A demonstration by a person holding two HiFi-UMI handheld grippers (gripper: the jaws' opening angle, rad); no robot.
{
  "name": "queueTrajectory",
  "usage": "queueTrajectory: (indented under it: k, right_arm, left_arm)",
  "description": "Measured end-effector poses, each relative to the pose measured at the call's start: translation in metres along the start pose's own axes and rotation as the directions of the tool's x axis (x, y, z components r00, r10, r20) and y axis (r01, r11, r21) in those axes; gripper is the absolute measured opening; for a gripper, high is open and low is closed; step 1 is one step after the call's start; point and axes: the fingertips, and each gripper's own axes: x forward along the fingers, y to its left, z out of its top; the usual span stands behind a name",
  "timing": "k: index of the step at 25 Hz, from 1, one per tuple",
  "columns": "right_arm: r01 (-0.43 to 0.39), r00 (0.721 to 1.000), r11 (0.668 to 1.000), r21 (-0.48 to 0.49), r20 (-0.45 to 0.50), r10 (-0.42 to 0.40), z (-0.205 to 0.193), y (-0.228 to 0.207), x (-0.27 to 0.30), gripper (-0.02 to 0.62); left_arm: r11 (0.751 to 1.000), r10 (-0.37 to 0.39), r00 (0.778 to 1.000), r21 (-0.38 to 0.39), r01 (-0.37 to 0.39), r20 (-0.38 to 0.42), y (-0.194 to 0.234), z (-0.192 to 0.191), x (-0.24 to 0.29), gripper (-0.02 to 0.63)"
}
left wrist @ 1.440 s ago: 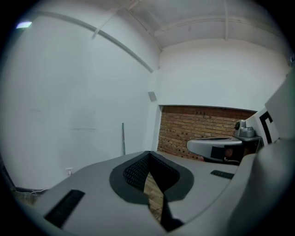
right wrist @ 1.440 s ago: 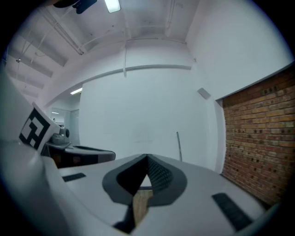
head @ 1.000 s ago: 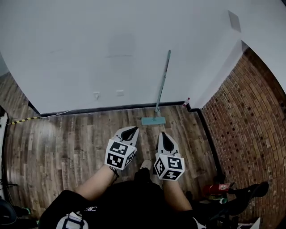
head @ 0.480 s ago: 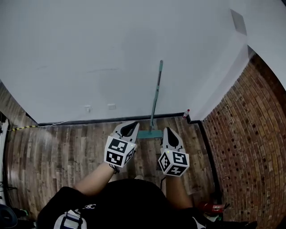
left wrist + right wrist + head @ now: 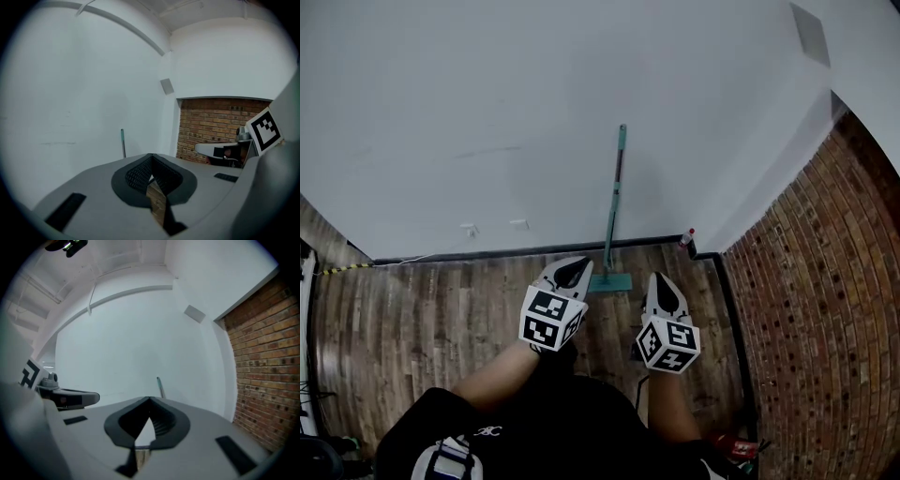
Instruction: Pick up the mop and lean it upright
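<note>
Against the white wall (image 5: 487, 112) straight ahead, the teal long-handled mop (image 5: 613, 202) leans upright, its flat head resting on the dark wooden plank floor (image 5: 422, 319) close to the skirting. Nearer the person, the left claw (image 5: 573, 270) and the right claw (image 5: 662, 289) hover side by side above the floor, clear of the mop and of each other. Each claw has its jaws pressed together with nothing between them. At the right a red brick wall (image 5: 811, 309) meets the white one, and a small white bottle with a red cap (image 5: 685, 239) stands in that corner
</note>
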Motion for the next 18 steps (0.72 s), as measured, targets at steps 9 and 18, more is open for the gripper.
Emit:
queueTrajectory:
  k: [9,18]
  right_arm:
    - [0.052,0.998,0.998,-0.021,-0.028,-0.053,0.005,-0.054,0.066,0.012]
    - [0.034,0.999,0.996,-0.079,-0.034,-0.037,0.046,-0.07,0.195,0.012]
  left_arm:
    - [0.992,-0.114,0.993,-0.057,0.114,-0.001,0.008,0.012,0.111,-0.003]
    - [0.994,-0.101,0.995,-0.032,0.102,0.021,0.082,0.063,0.212,-0.003]
